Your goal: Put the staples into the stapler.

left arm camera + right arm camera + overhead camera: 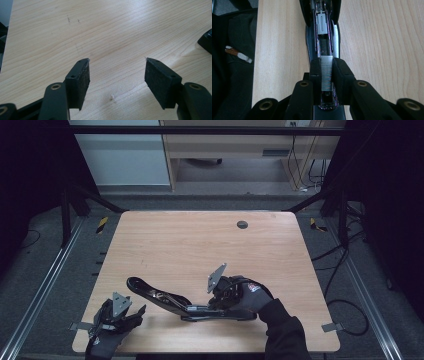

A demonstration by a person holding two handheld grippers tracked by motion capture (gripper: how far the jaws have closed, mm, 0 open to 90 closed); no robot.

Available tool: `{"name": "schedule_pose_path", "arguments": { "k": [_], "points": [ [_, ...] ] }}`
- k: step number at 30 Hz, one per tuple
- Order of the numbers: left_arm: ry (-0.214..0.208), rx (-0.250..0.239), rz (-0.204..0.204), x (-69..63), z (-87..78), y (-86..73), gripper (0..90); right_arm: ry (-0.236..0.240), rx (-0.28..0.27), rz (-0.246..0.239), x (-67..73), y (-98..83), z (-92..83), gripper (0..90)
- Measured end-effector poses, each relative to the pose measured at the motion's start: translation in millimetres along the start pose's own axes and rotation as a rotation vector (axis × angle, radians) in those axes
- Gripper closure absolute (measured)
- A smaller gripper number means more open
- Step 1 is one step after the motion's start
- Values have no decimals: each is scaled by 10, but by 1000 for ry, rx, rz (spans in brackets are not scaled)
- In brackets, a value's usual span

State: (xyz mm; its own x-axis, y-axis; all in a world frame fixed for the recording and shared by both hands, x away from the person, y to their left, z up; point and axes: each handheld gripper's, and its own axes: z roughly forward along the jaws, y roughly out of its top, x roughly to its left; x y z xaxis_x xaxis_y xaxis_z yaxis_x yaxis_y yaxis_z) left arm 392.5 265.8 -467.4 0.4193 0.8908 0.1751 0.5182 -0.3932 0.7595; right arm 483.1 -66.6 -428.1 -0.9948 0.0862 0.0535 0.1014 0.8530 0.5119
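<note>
A black stapler [165,299] lies near the table's front edge with its top arm swung open toward the left. In the right gripper view its open magazine channel [323,42] runs away from me, with a grey pusher [322,26] at the far end. My right gripper [327,62] is shut on a silver strip of staples [327,75] and holds it just over the near end of that channel. In the high view the right gripper [214,305] sits at the stapler's right end. My left gripper [127,310] rests at the front left, open, with bare wood between its pads [80,80].
The wooden table [200,245] has a round cable hole [242,224] at the back. Metal brackets [332,326] stick out at the front corners. The table's near edge and the person's dark clothing [237,62] lie beside the stapler in the right gripper view.
</note>
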Motion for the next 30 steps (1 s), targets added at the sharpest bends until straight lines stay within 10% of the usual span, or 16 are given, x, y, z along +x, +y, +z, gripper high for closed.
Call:
{"name": "schedule_pose_path", "arguments": {
  "k": [30],
  "points": [
    [1, 5, 3, 1, 6, -1, 364, 0, 1, -45, -4, 6, 39, 781]
  ]
}}
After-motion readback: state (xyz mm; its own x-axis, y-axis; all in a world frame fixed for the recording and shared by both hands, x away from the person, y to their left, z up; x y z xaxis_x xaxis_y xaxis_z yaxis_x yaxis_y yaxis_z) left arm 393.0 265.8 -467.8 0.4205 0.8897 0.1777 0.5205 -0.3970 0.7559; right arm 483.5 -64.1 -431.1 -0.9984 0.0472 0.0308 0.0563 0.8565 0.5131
